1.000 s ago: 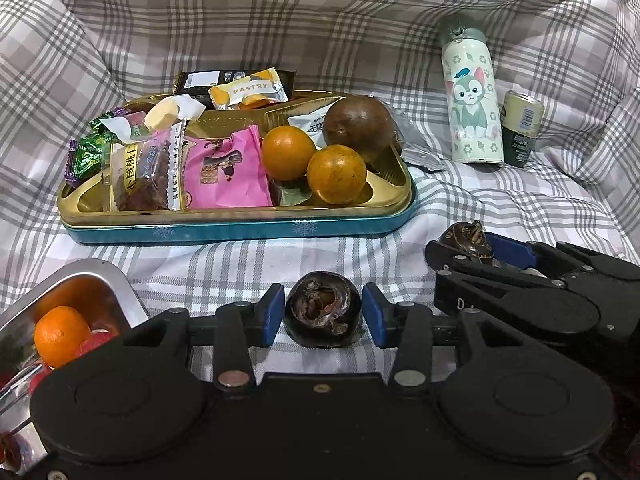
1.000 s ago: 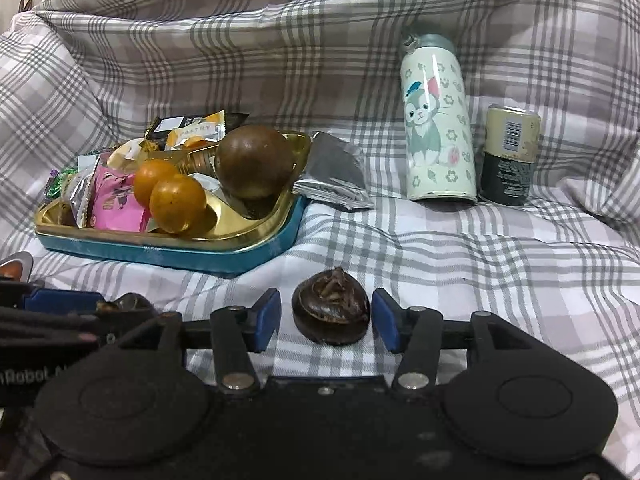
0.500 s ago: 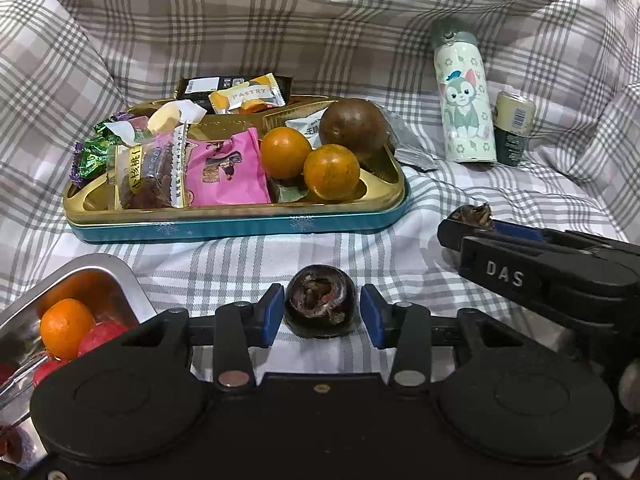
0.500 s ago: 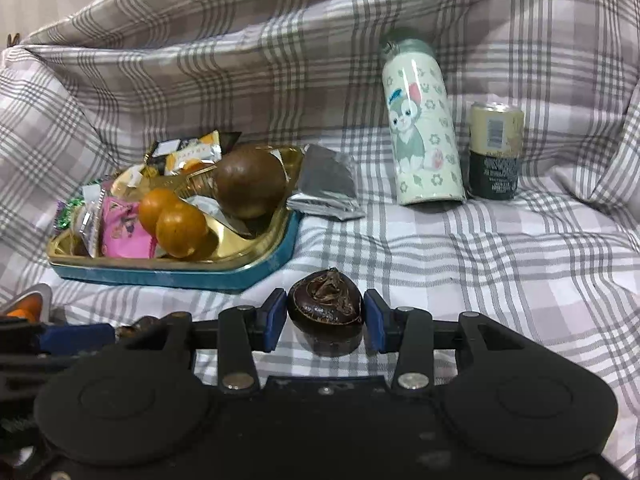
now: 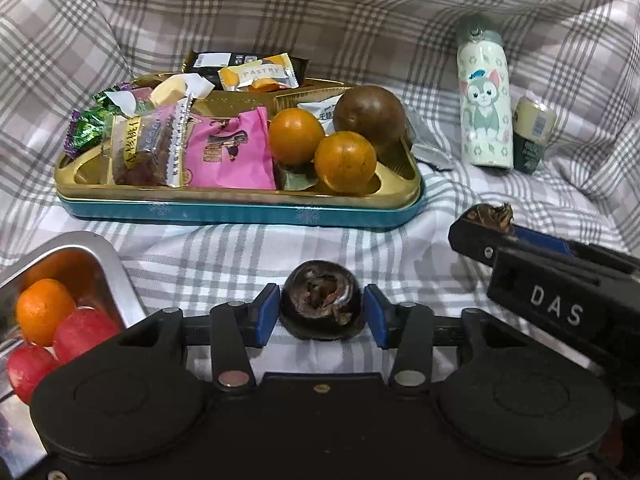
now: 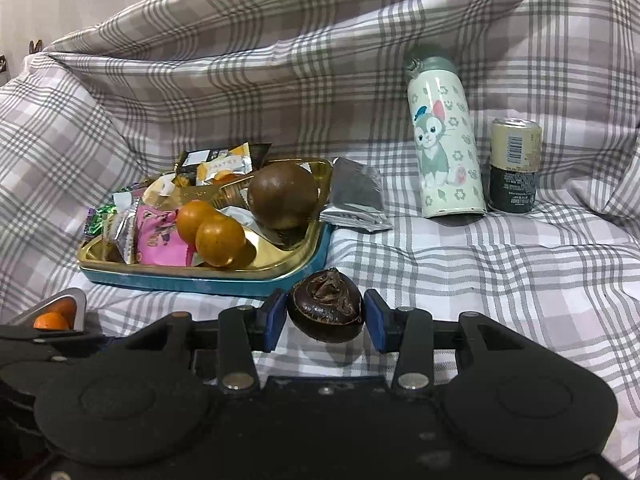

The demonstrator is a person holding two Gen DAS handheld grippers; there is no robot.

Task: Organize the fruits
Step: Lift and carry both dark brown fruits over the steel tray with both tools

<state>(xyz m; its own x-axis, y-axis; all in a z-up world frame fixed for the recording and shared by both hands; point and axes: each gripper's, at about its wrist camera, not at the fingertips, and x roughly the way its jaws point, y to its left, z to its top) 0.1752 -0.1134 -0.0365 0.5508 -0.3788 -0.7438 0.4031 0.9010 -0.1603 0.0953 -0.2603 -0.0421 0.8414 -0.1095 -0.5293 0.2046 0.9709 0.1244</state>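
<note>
My left gripper [image 5: 321,312] is shut on a dark brown water chestnut [image 5: 320,298] and holds it above the checked cloth. My right gripper [image 6: 325,314] is shut on a second dark water chestnut [image 6: 326,310], lifted off the cloth; it shows in the left wrist view [image 5: 492,216] at the right. A gold tray [image 5: 240,196] on a teal tin holds two oranges [image 5: 296,136], a brown round fruit [image 5: 370,114] and snack packets. A steel tray [image 5: 116,272] at lower left holds an orange and red fruits [image 5: 80,332].
A cat-print bottle [image 6: 442,148] and a small can [image 6: 514,166] stand at the back right. A silver packet [image 6: 356,196] lies beside the gold tray. The checked cloth [image 6: 500,280] rises in folds behind and at the sides.
Both grippers have closed on their water chestnuts and lifted them off the cloth. The right gripper has risen higher and moved a little away from the left one.
</note>
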